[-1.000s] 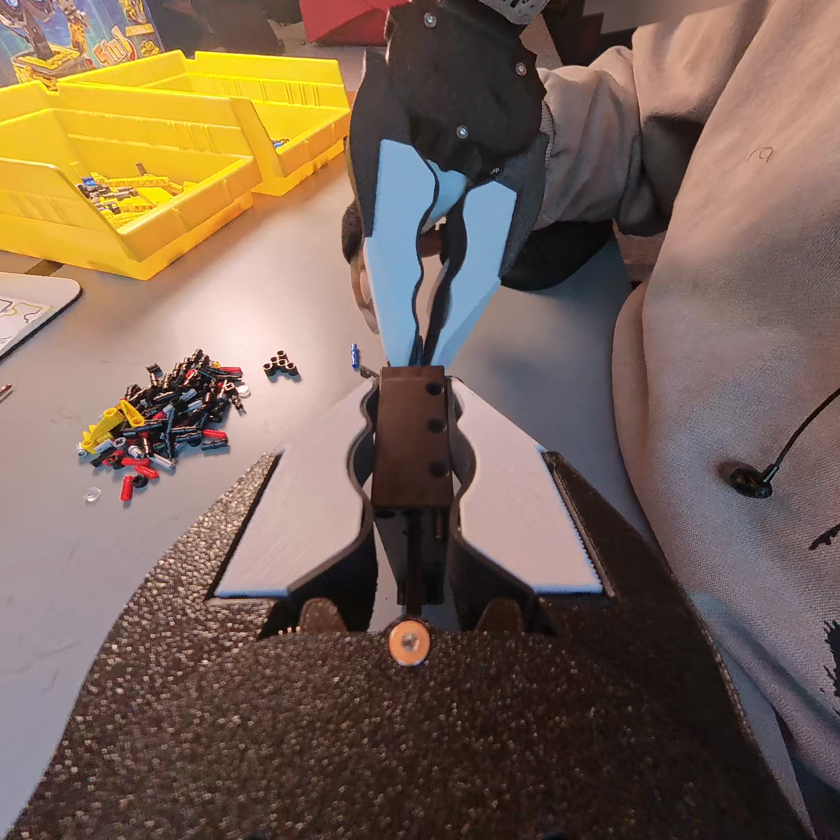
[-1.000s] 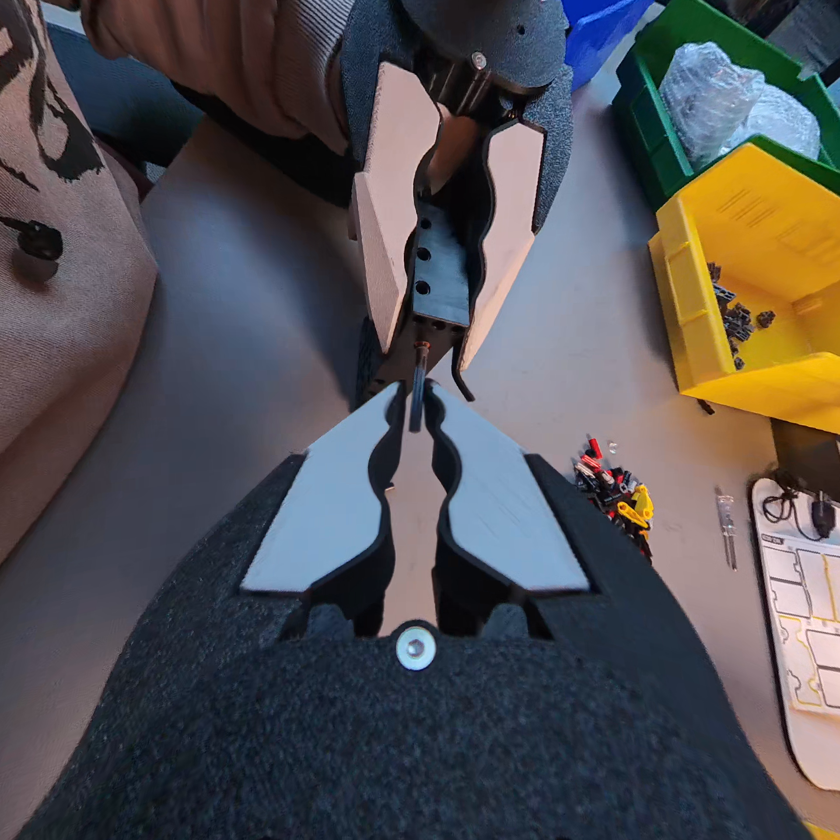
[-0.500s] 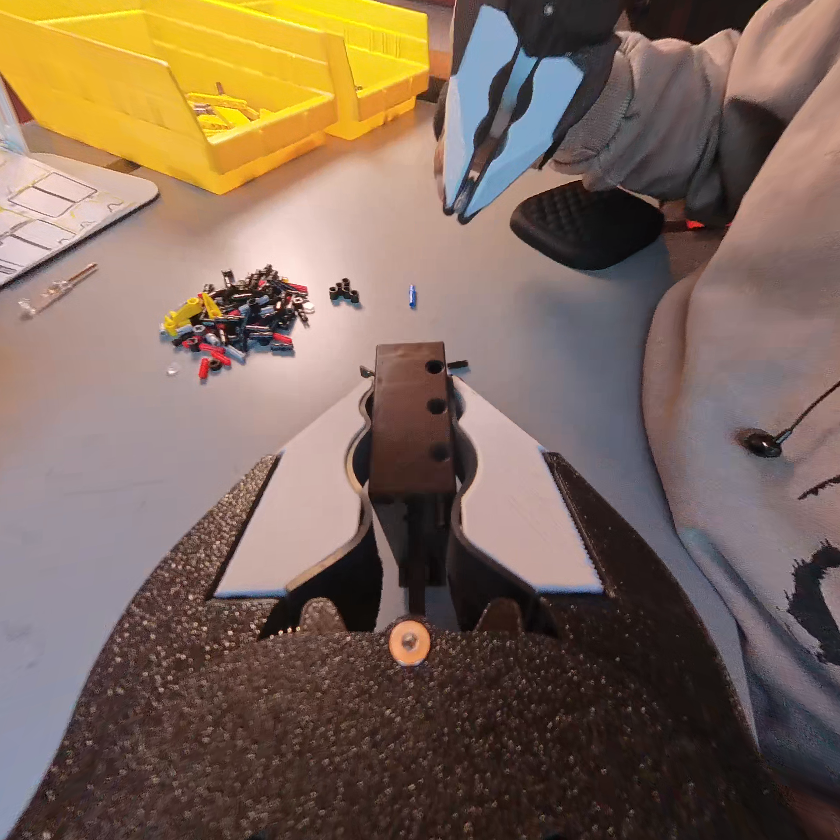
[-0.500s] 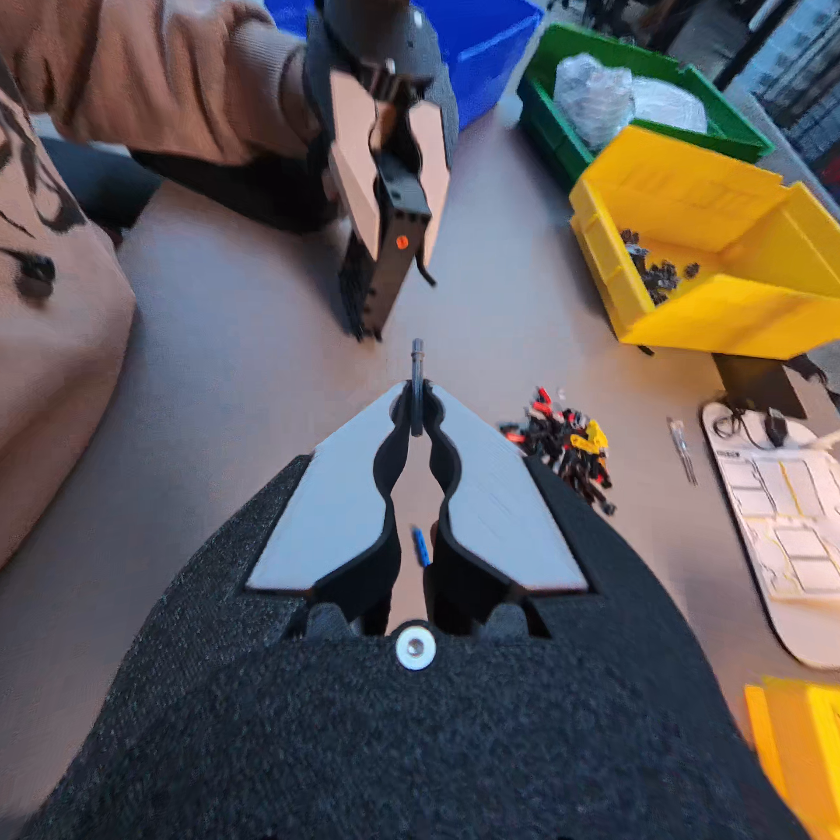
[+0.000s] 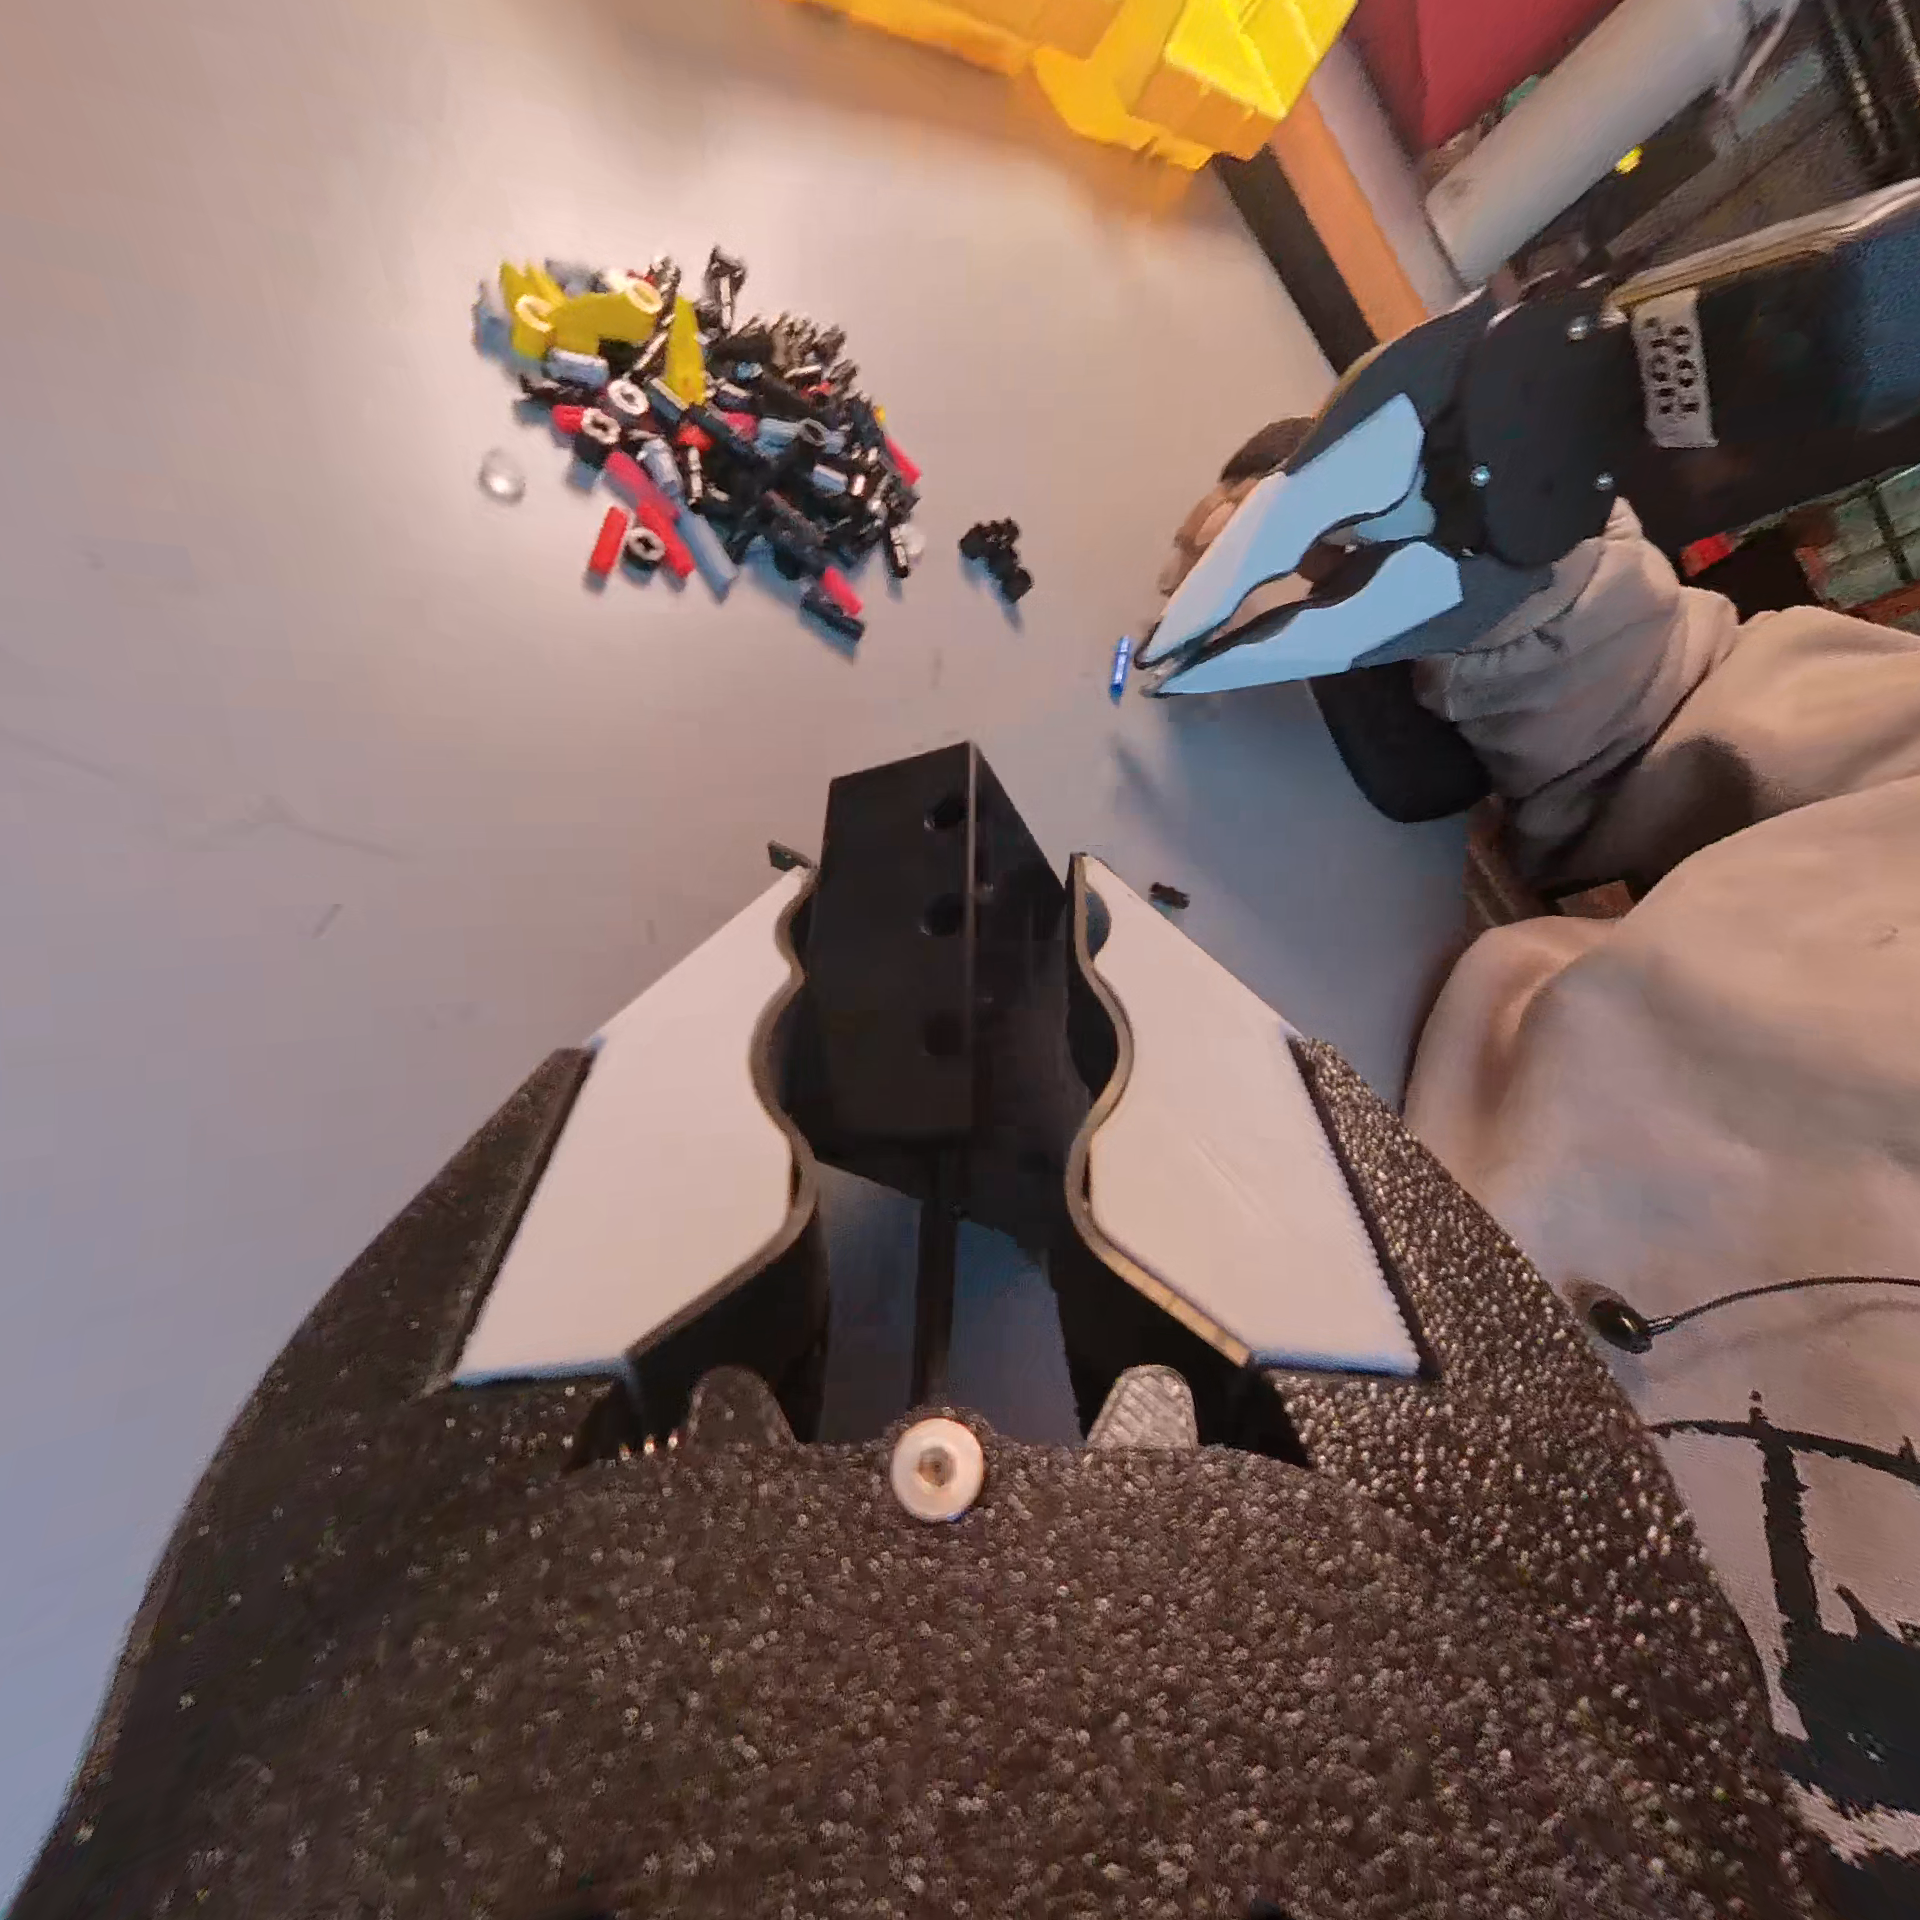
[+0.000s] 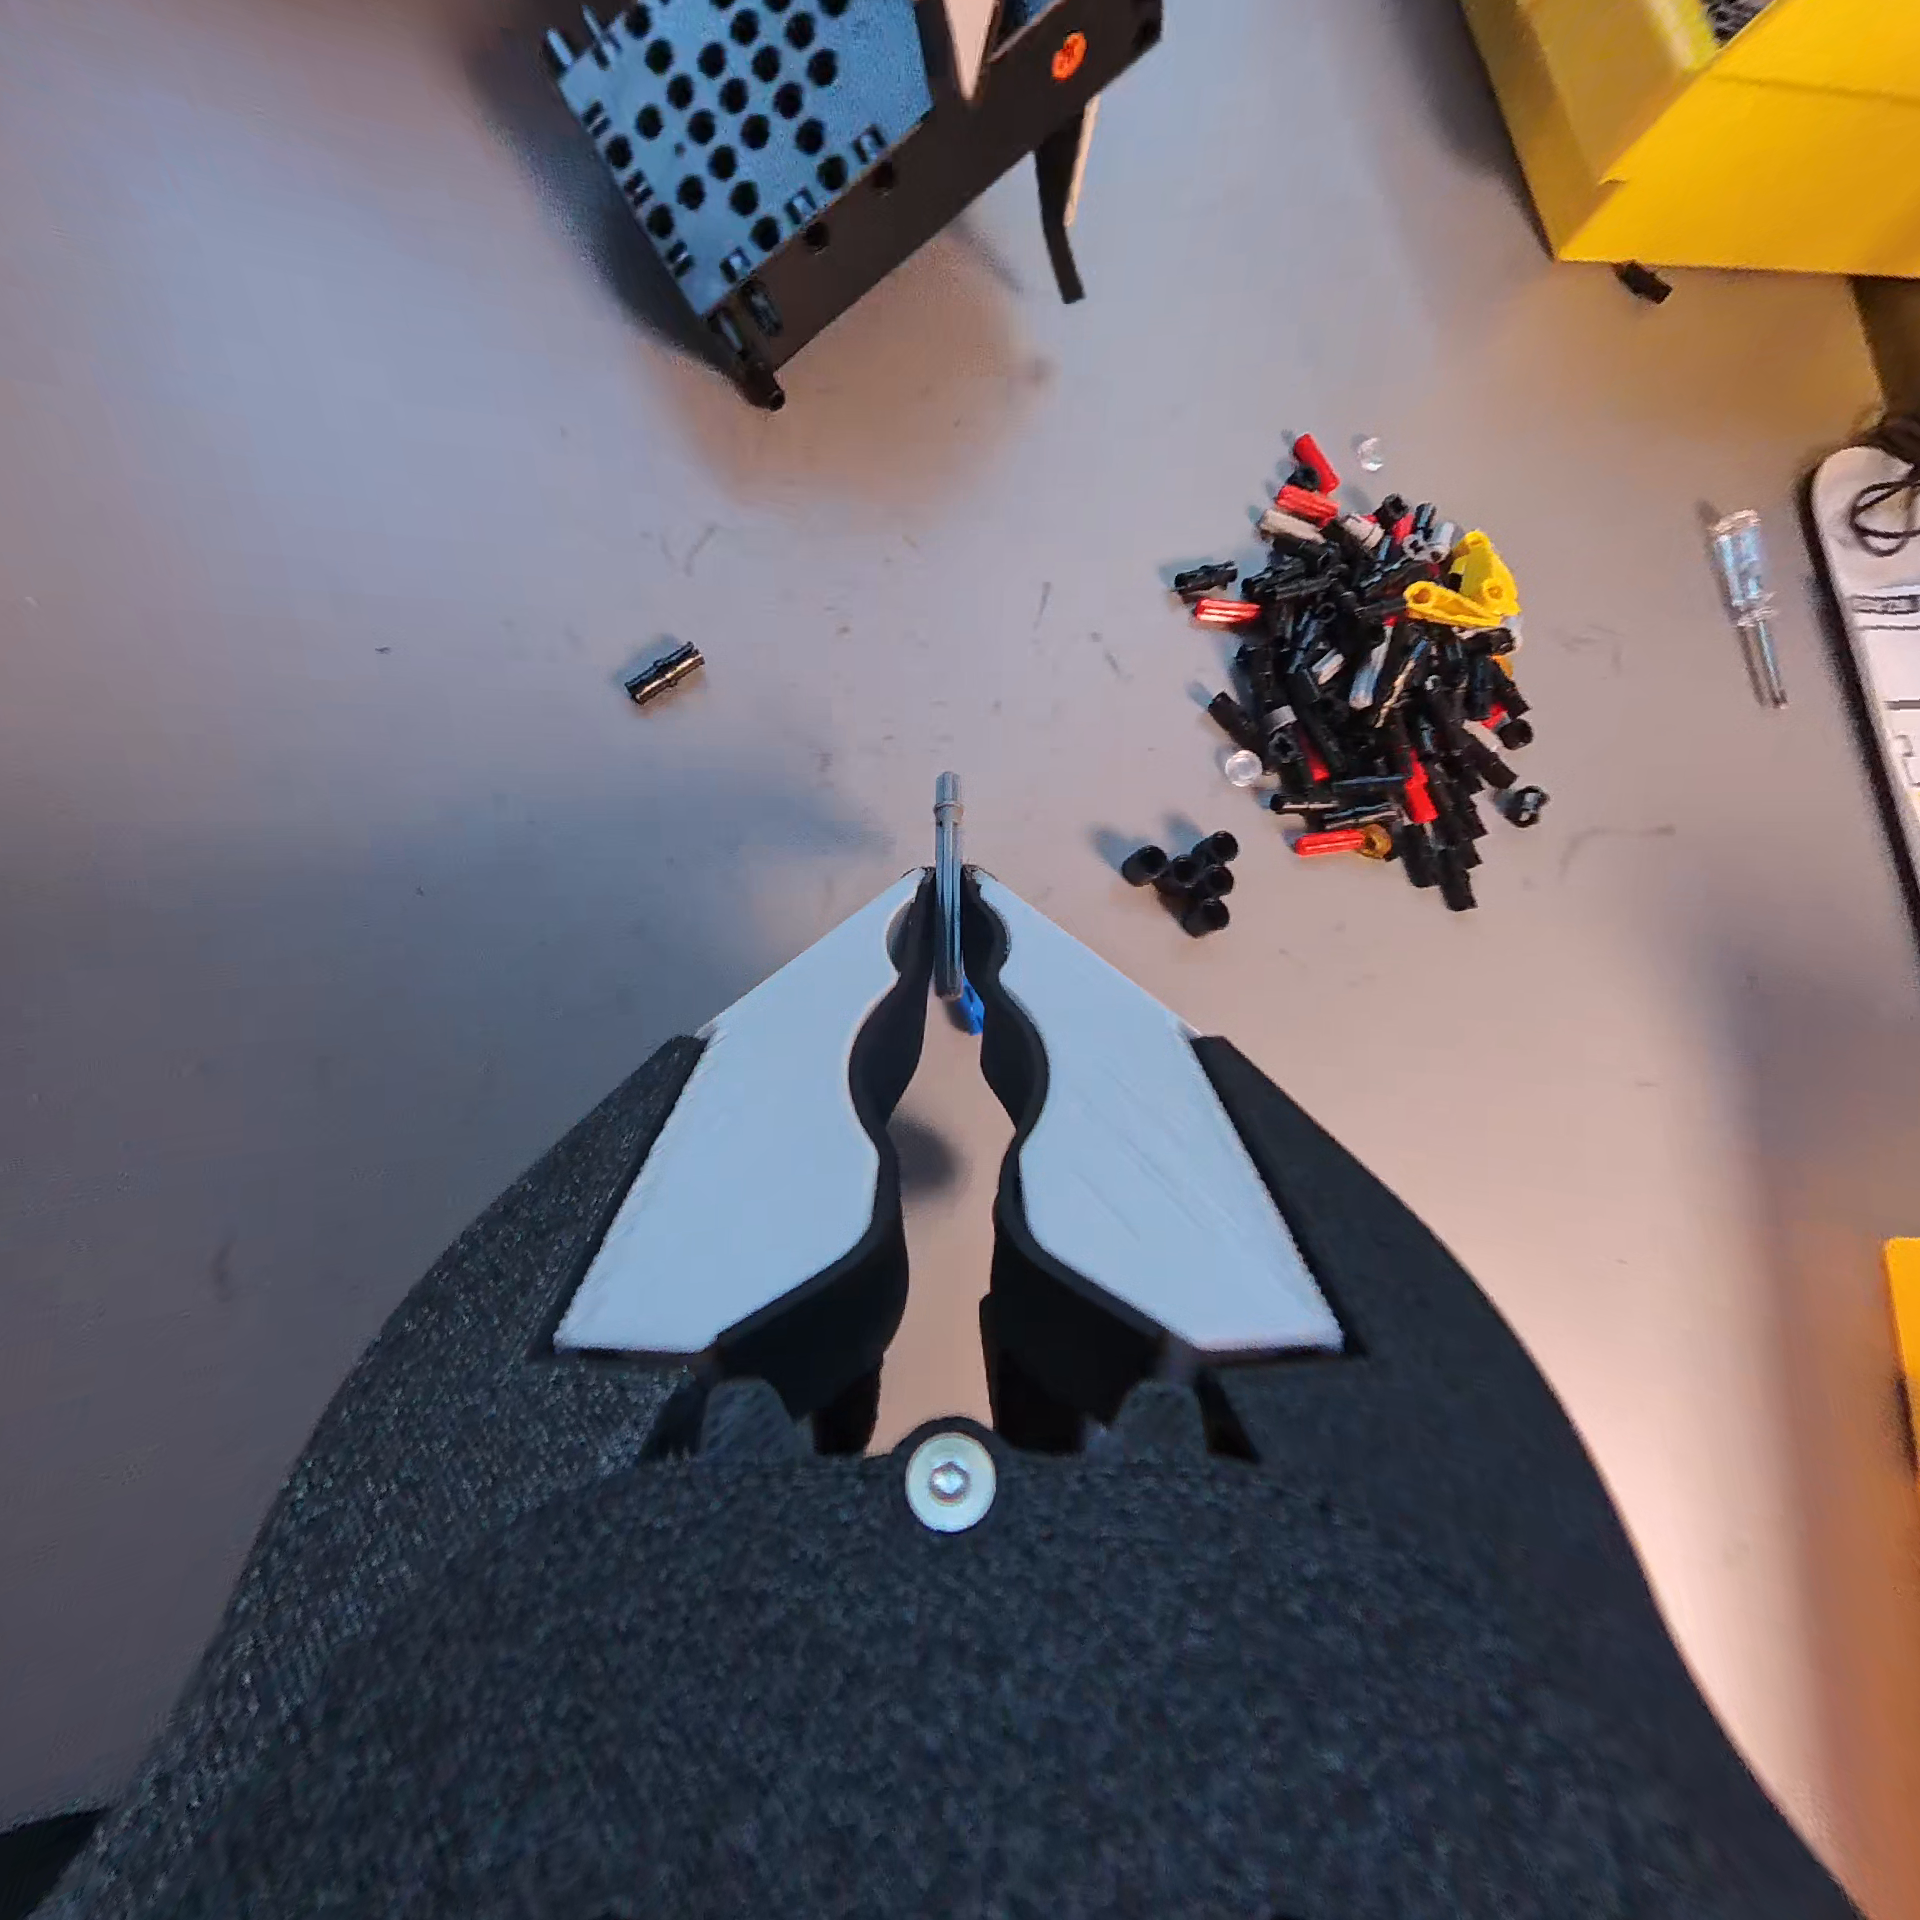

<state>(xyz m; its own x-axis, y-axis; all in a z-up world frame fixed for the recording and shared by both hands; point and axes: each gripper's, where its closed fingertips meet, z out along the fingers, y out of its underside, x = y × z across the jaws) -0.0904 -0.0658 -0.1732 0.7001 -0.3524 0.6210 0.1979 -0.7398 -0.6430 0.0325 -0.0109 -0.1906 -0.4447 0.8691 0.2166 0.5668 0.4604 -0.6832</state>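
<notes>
My left gripper (image 5: 940, 873) is shut on a black block with round holes (image 5: 904, 935), part of a black perforated frame, and holds it above the grey table (image 5: 312, 831). In the right wrist view the frame (image 6: 748, 156) is at the top, far from my right gripper. My right gripper (image 6: 948, 883) is shut on a thin dark grey axle (image 6: 948, 821) that sticks out past the tips. It is low over the table, above a small blue pin (image 6: 969, 1008). In the left wrist view the right gripper (image 5: 1153, 670) is beside the blue pin (image 5: 1119, 665).
A pile of small black, red, grey and yellow parts (image 6: 1371, 665) lies right of my right gripper, with a black connector cluster (image 6: 1190, 873) beside it. A loose black pin (image 6: 665, 673) lies to the left. A yellow bin (image 6: 1714, 135) stands at the back right. A sleeve (image 5: 1662, 935) borders the table. About 15 cm separates my left fingertips from my right.
The two grippers have moved apart. My right gripper has drawn the axle away from the black block and dropped low over the table by the blue pin. The left still holds the block.
</notes>
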